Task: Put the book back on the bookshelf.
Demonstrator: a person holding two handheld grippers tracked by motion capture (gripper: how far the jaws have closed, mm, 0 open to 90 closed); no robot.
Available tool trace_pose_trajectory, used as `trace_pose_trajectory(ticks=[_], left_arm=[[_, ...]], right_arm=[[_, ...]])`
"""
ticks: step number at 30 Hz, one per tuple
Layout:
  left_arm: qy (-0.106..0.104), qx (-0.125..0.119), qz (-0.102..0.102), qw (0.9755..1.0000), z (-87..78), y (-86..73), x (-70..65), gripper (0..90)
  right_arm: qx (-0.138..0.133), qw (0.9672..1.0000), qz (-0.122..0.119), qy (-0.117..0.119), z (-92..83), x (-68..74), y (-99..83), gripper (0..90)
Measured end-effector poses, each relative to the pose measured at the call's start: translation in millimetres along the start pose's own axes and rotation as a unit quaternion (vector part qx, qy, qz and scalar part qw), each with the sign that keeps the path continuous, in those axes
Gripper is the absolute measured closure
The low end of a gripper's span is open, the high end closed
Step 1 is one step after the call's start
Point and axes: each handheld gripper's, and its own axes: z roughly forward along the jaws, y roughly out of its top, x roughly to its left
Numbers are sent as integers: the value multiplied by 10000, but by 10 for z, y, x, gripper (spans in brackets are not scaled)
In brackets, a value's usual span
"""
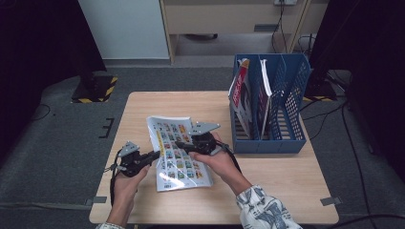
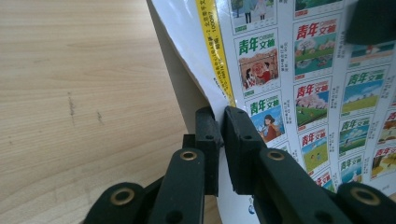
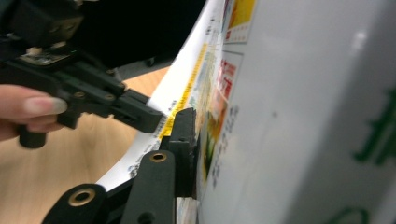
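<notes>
The left gripper [image 1: 154, 155] is clamped on the magazine's [image 1: 179, 152] yellow-striped edge at 9 o'clock, near mid-table; the magazine's long axis runs from 11 to 5 o'clock. The right gripper [image 1: 180, 144], at 12 o'clock, has its jaws pinching the same page; the blue file rack [image 1: 293, 107] stands at 2 o'clock, nearer the right hand [image 1: 217, 160].
</notes>
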Motion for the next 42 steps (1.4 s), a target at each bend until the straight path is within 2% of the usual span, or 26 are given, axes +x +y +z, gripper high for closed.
trace_pose_trajectory(ticks=[1, 2, 6, 8, 11, 13, 14, 16, 18, 19, 20, 21, 22, 23, 26, 27, 28, 29, 31, 32, 33, 36, 37, 40, 41, 42], left_arm=[[12, -60, -29, 10000, -13, 13, 5, 839], [26, -120, -13, 9999, -27, 28, 7, 839], [98, -241, 63, 9996, -61, 66, 17, 828], [91, -211, 8, 9997, -67, 57, 54, 756], [59, -241, 58, 9997, -54, 16, 90, 714], [60, -216, 76, 9997, -32, -10, 95, 575], [63, -234, 40, 9997, -28, -25, 100, 554], [2, -230, -144, 9996, -12, -59, 113, 454], [-47, -132, -76, 9999, 3, -102, 111, 402], [39, -78, -11, 10000, 18, -131, 107, 363], [39, -78, -11, 10000, 18, -131, 107, 330], [-32, -61, -71, 10000, 31, -135, 110, 294], [-149, -34, -110, 9998, 48, -138, 114, 294], [-197, 37, -83, 9998, 79, -150, 111, 271], [-208, 64, -71, 9997, 119, -157, 117, 258], [-360, 147, -116, 9992, 175, -172, 125, 253], [-360, 147, -116, 9992, 175, -172, 125, 250], [-490, 275, -107, 9984, 230, -186, 116, 251], [-527, 313, -83, 9981, 260, -185, 107, 268], [-527, 313, -83, 9981, 260, -185, 107, 291], [-641, 287, -146, 9974, 272, -185, 104, 335], [-656, 303, -122, 9973, 274, -185, 108, 424], [-633, 316, -103, 9974, 273, -186, 115, 424], [-541, 299, -130, 9980, 268, -181, 154, 570], [-521, 321, -224, 9979, 278, -172, 169, 595], [-521, 321, -224, 9979, 278, -172, 169, 622]], right_arm=[[-213, 9998, 43, -44, -3, -9, -20, 710], [-213, 9998, 43, -44, -3, -9, -20, 714], [-546, 9984, 98, -121, -13, -12, -43, 720], [-617, 9980, 45, -127, -19, -4, -52, 720], [-733, 9973, -21, -84, -39, 11, -76, 723], [-758, 9971, -66, -84, -44, 28, -81, 723], [-762, 9970, -74, -72, -47, 30, -76, 723], [-800, 9967, -70, -75, -62, 33, -81, 724], [-867, 9962, -78, -53, -81, 30, -107, 724], [-913, 9958, 7, -54, -98, 16, -124, 724], [-923, 9957, 57, -64, -105, 7, -128, 723], [-948, 9954, 97, -72, -110, -3, -132, 723], [-948, 9954, 97, -72, -110, -3, -132, 723], [-995, 9949, 119, -80, -119, -24, -139, 723], [-1037, 9945, 117, -94, -124, -36, -133, 723], [-1093, 9939, 81, -89, -130, -47, -125, 725], [-1115, 9937, 63, -104, -133, -50, -121, 725], [-1142, 9934, 57, -103, -137, -52, -116, 725], [-1195, 9928, 25, -102, -143, -52, -115, 726], [-1195, 9928, 25, -102, -143, -52, -115, 726], [-1206, 9927, -21, -68, -147, -46, -115, 727], [-1213, 9926, -38, -62, -146, -34, -110, 727], [-1219, 9925, -60, -42, -145, -29, -107, 728], [-1221, 9925, -104, -17, -145, -16, -104, 728], [-1219, 9925, -118, 1, -140, -14, -108, 728], [-1219, 9925, -118, 1, -140, -14, -108, 728]])
